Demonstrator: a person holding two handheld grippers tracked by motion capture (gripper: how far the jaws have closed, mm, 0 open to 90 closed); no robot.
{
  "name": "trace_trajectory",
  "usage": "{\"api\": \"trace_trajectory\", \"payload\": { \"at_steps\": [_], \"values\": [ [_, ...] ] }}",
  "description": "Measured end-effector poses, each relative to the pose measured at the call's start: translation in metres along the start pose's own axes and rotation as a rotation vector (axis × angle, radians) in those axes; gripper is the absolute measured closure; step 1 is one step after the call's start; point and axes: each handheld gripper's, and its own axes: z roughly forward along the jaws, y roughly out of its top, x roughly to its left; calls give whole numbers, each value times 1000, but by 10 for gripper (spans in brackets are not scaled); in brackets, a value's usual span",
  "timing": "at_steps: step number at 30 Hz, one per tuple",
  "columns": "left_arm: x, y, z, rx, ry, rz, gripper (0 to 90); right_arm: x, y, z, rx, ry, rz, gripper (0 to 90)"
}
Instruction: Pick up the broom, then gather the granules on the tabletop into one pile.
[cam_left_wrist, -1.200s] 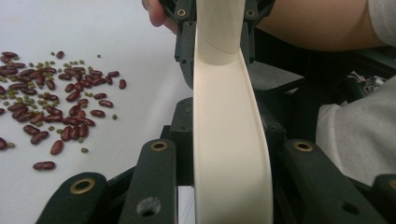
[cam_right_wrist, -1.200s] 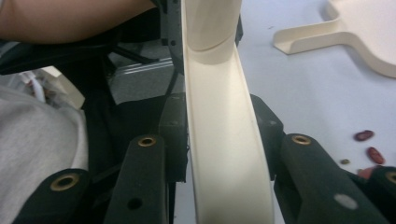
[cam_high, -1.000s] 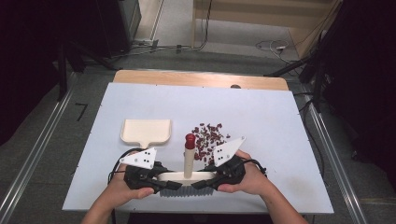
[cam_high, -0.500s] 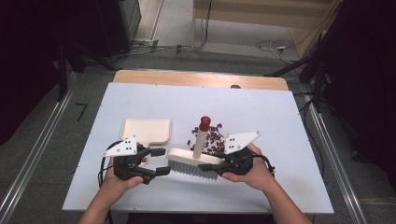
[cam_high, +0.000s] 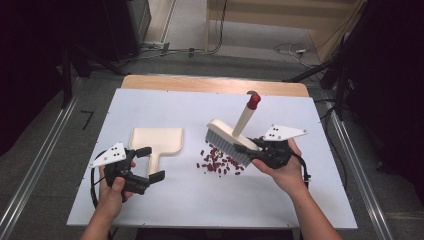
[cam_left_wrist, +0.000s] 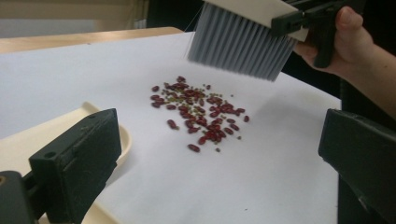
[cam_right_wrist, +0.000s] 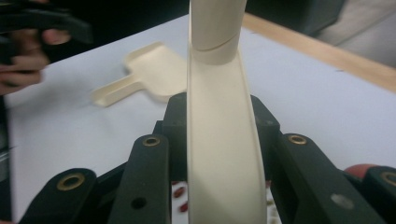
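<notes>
The brush (cam_high: 231, 137) hangs tilted above the white table (cam_high: 300, 200), its cream back clamped between the jaws of the right gripper (cam_high: 248, 150), which are closed tight on the end of the brush head. Its grey bristles point down and toward the person, just above the far edge of the beans (cam_high: 219, 163), and its pale handle with a red tip rises up and away toward the far side of the table. In the right gripper view the cream back of the brush (cam_right_wrist: 219, 140) runs up the middle between the two black jaws.

The beans (cam_left_wrist: 198, 112) lie in one loose heap of small dark red pieces on the table, too many to count, with a few strays at the edges. Nothing lies between them and the bristles.

To the left of the beans, apart from them, one cream dustpan (cam_high: 158, 143) lies flat, its handle pointing toward the person. The left gripper (cam_high: 150, 163) sits at that handle; its jaws have just been opening and now stand wide, one on each side of the handle, pressing on nothing. In the left gripper view the dustpan's rim (cam_left_wrist: 122, 140) shows behind one jaw.

There is one brush, one dustpan, one heap of beans and two grippers, each held in a hand
</notes>
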Motion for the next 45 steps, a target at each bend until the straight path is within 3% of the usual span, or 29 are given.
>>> {"api": "trace_trajectory", "payload": {
  "at_steps": [3,4,6,7,10,16,20,26,29,31,37,45],
  "values": [
    [4,-4,-6,-9,35,-13,0,-16,3,-9,-28,-122,42,657],
    [6,-5,-7,-14,44,-18,0,-16,3,-9,-28,-122,42,657],
    [8,-7,-9,-18,69,-25,0,-29,2,-14,-37,-189,59,657],
    [10,-9,-9,-19,83,-31,0,-29,2,-14,-37,-189,59,657],
    [13,-13,-10,-18,109,-40,0,-41,-3,-15,-30,-267,73,658],
    [14,-18,-8,-11,132,-28,0,-62,-21,0,12,-381,125,657],
    [13,-19,-7,-10,141,-17,0,-73,-33,10,55,-396,153,657],
    [12,-20,-4,2,139,-9,0,-71,-43,26,78,-433,122,657],
    [11,-20,-3,2,137,-8,0,-67,-46,36,91,-424,100,657],
    [11,-20,-3,4,137,-6,0,-65,-48,40,84,-390,100,658],
    [11,-20,-1,8,141,-3,0,-51,-49,45,96,-344,74,657],
    [11,-19,0,5,153,-8,0,-40,-50,45,92,-333,54,657]
  ]
}}
